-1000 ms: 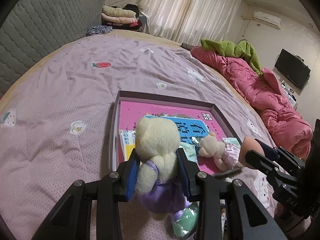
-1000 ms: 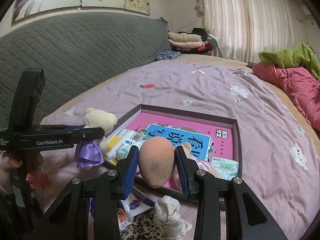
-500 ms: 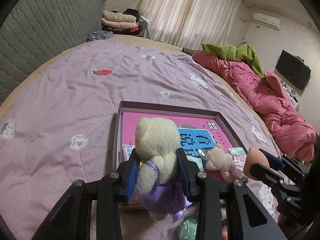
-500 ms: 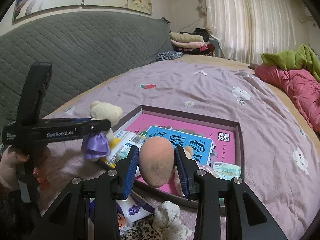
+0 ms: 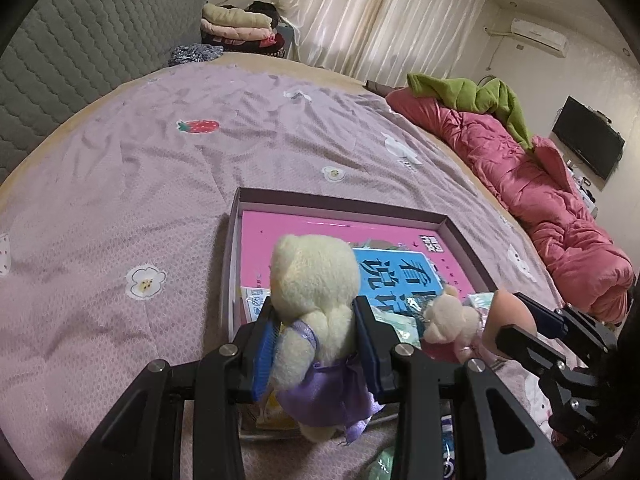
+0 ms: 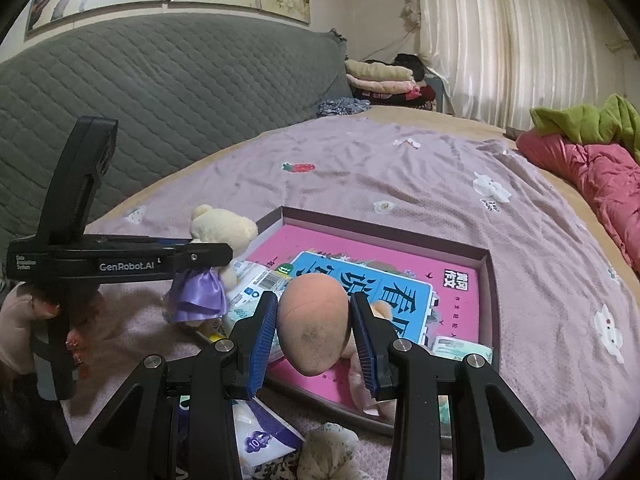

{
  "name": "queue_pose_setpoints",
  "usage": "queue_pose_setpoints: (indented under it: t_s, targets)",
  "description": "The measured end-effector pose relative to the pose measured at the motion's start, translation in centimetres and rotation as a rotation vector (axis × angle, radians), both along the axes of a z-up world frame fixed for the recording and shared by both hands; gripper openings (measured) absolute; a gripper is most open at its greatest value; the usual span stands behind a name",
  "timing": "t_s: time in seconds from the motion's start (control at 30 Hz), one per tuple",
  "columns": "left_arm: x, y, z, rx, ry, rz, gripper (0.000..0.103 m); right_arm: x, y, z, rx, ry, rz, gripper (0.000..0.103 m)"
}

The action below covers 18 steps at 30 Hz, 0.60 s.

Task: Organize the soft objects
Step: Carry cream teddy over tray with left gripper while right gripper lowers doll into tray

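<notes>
Over the cluttered shallow box, each tool is clamped: left on a cream bear, right on a peach plush.

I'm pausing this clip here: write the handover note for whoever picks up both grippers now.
Left gripper: shut on the cream bear in a purple dress, held at the tray's near left corner.
Right gripper: shut on the peach plush, held over the tray's near edge.
Tray: on the bed, holding a pink book, a blue book, tissue packs and a small bear in pink.
Done: one small bear in the tray.
Left: set down both held toys; a spotted plush lies outside the tray.
</notes>
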State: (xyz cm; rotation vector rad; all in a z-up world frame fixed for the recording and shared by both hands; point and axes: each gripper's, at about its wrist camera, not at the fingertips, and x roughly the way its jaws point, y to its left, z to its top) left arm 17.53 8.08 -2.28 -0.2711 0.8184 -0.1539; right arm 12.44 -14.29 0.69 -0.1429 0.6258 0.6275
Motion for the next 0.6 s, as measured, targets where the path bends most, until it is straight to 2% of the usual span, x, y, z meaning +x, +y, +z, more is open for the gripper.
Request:
queue_pose_setpoints:
  t_s: [0.6]
  targets:
    - [1.11, -0.02, -1.07, 0.012, 0.035, -0.003, 0.037, 0.83, 0.40, -0.07, 0.008, 0.005, -0.003, 0.039]
